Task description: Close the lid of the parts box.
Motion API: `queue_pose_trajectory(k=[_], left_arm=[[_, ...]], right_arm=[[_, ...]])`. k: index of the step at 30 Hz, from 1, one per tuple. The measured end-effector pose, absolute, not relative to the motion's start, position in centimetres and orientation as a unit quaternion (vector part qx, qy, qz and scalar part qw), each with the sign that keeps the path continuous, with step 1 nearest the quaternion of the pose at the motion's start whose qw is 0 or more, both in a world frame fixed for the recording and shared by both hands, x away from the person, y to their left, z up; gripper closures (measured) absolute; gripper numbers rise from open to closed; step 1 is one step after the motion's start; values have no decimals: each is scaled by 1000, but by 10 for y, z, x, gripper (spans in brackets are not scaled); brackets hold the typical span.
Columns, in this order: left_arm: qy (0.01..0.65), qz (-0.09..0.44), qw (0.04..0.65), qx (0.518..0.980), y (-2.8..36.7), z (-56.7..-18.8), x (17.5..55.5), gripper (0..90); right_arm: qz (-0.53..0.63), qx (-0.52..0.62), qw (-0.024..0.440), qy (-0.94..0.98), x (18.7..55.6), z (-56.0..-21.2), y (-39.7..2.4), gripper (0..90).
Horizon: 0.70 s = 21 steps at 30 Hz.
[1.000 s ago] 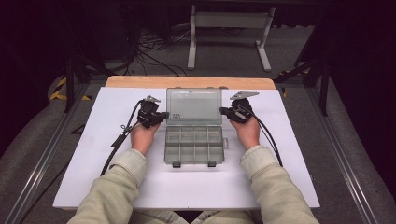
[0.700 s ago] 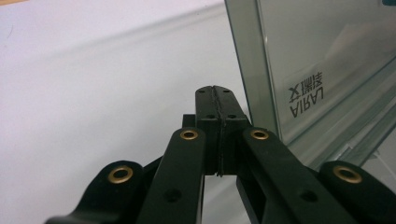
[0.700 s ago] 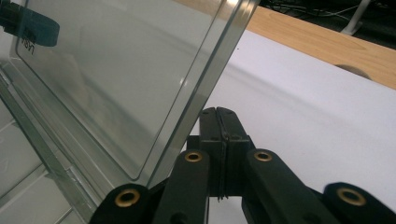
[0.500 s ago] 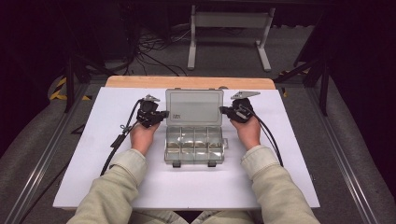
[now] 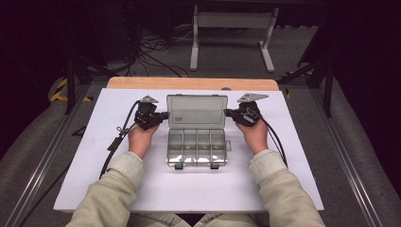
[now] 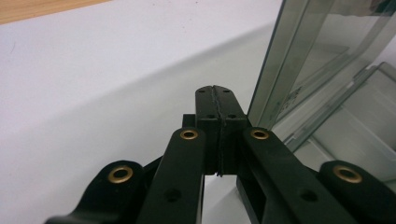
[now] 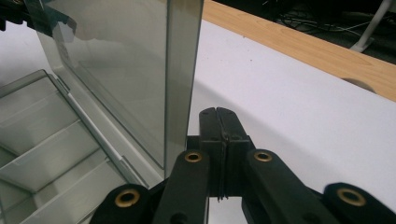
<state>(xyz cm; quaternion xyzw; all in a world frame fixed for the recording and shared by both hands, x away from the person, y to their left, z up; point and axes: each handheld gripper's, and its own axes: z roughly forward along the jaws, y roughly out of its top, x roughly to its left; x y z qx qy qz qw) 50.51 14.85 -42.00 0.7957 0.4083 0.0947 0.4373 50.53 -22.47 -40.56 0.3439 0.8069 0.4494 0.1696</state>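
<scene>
A dark room with cables on the floor and a pale metal stand [image 5: 231, 33] lies behind the counter [image 5: 94, 179], which is white on top with a wooden strip along its far edge.

In the high view, a clear plastic organiser box [image 5: 196, 146] sits mid-counter, its lid [image 5: 196, 111] raised on the far side and its divided tray toward the person. The left gripper [image 5: 163, 115] is just beside the lid's left edge, tips pointing at it; the right gripper [image 5: 228, 112] mirrors it at the lid's right edge. Each hand rests on the counter beside the tray, cream sleeves coming in from below.

In the left gripper view, the left gripper [image 6: 215, 91] has its jaws pressed together with nothing between them. The lid [image 6: 327, 56] stands upright just to the right of the tips, and the tray's compartments lie lower right.

In the right gripper view, the right gripper [image 7: 219, 113] likewise has its jaws together and empty. The lid [image 7: 116, 70] stands just left of the tips, edge on; whether it touches them I cannot tell. The tray lies lower left.
</scene>
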Motion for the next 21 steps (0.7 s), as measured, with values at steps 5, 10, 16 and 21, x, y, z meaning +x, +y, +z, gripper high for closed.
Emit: queue_pose_trajectory(k=[5,10,16,21], left_arm=[[395,97,444,798,151,-416,501,899],[388,94,450,799,152,-414,497,899],[380,92,451,802,154,-412,493,899],[374,86,457,802,156,-410,487,899]], right_arm=[[453,337,165,808,500,-400,-226,899],[455,330,164,811,496,-399,-227,896],[457,319,162,814,490,-396,-228,895],[456,308,162,819,482,-394,-229,891]])
